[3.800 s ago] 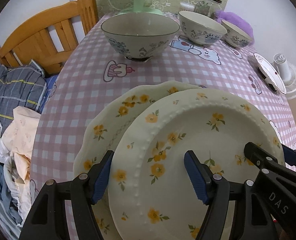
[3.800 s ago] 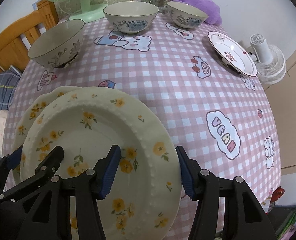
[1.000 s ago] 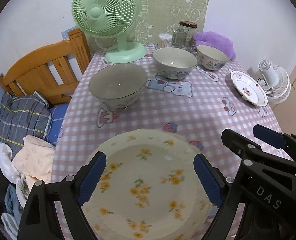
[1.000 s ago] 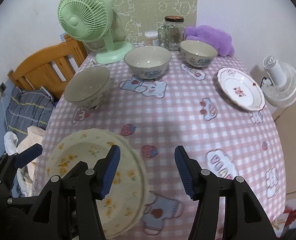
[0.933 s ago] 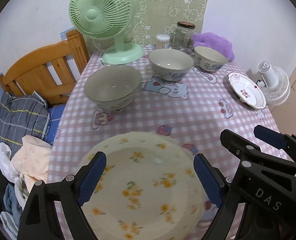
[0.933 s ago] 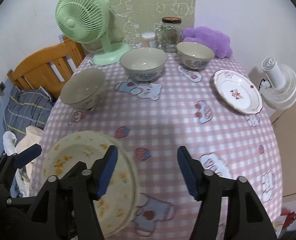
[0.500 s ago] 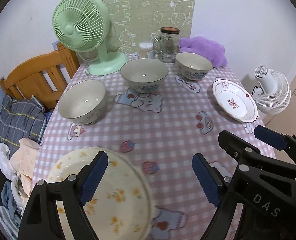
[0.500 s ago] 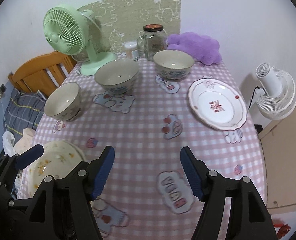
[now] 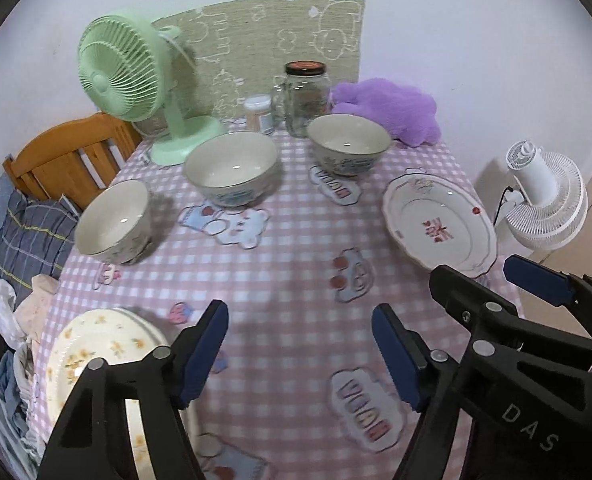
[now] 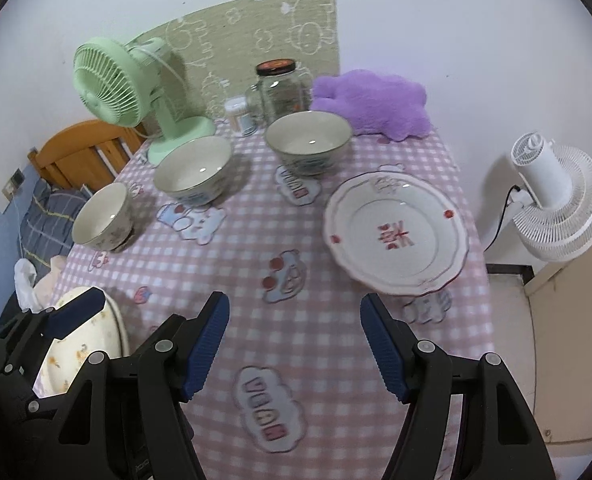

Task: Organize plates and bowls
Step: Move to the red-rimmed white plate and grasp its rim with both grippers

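Observation:
Two yellow-flowered plates (image 9: pixel 100 352) lie stacked at the table's near left corner, partly behind my left gripper's arm; in the right wrist view the flowered plates (image 10: pixel 80 344) are half hidden. A white plate with a red mark (image 9: pixel 436 224) (image 10: pixel 396 232) lies at the right edge. Three bowls stand in a diagonal row: left bowl (image 9: pixel 114 222) (image 10: pixel 100 216), middle bowl (image 9: pixel 232 172) (image 10: pixel 194 170), far bowl (image 9: pixel 348 144) (image 10: pixel 308 140). My left gripper (image 9: pixel 300 344) hovers over bare cloth, jaws closing with nothing between them. My right gripper (image 10: pixel 294 332) is open and holds nothing.
A green fan (image 9: pixel 136 80), a glass jar (image 9: pixel 306 96) and a purple plush (image 9: pixel 388 110) stand along the back wall. A white fan (image 10: pixel 556 208) sits off the table's right side. A wooden bed frame (image 9: pixel 64 152) and piled clothes lie to the left.
Both grippers have swung right, away from the stacked flowered plates, which stay at the near left corner. The white plate now sits closer in both views. The left jaws have narrowed.

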Demonstrator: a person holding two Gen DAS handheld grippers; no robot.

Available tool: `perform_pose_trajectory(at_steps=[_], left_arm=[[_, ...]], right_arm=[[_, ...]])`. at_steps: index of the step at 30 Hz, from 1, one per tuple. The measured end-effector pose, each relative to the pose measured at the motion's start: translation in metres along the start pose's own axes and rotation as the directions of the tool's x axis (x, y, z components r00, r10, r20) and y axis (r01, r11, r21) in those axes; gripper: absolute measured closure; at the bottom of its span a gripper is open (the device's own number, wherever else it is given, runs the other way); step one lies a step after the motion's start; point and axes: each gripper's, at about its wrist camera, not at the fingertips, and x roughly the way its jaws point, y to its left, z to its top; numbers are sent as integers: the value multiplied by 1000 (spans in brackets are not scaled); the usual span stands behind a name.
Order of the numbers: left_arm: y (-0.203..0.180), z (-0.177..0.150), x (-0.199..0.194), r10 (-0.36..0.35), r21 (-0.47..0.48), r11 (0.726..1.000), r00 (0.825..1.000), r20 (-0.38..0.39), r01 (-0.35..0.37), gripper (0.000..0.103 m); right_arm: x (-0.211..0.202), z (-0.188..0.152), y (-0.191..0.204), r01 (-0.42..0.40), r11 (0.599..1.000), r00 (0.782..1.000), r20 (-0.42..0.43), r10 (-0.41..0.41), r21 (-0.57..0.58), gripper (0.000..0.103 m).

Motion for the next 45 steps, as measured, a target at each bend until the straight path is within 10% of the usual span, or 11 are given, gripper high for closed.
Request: perform_pose_trajectory(at_steps=[26, 45], left_arm=[[-107, 70, 124, 45, 12, 999, 998, -38, -45, 40], [-117, 78, 185, 56, 7, 998, 993, -100, -56, 47]], right_arm=[[97, 61, -147, 92, 989, 996, -20, -90, 117, 32], [163, 68, -172, 112, 983, 990, -97, -98, 146, 46]])
